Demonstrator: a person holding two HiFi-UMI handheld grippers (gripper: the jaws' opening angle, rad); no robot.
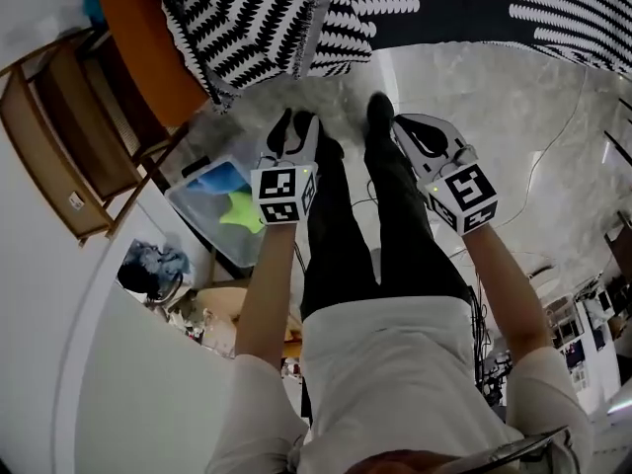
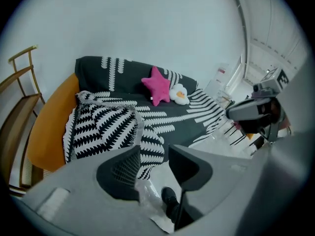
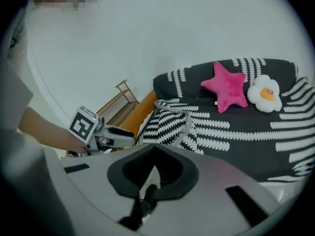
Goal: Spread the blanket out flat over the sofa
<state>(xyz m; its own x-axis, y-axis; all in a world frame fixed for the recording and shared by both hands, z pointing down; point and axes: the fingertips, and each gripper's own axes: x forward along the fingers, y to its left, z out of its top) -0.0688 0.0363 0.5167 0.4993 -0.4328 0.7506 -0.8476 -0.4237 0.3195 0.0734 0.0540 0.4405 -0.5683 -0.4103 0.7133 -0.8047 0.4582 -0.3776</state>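
Observation:
A black-and-white fern-pattern blanket (image 1: 247, 18) lies bunched in a heap at the sofa's left end, next to the orange arm (image 1: 138, 47). The same heap shows in the left gripper view (image 2: 103, 124) and the right gripper view (image 3: 167, 124). The rest of the sofa (image 2: 162, 117) is under a dark cover with white fern stripes. My left gripper (image 1: 296, 118) hangs over the floor short of the heap, jaws open and empty (image 2: 153, 151). My right gripper (image 1: 400, 123) is level with it, its jaws closed tip to tip on nothing (image 3: 153, 146).
A pink star cushion (image 3: 229, 90) and a white flower cushion (image 3: 266, 95) lean on the sofa back. A wooden rack (image 1: 59, 136) stands left of the sofa. A clear plastic bin (image 1: 193, 205) sits on the floor by my left leg. Cables trail at right.

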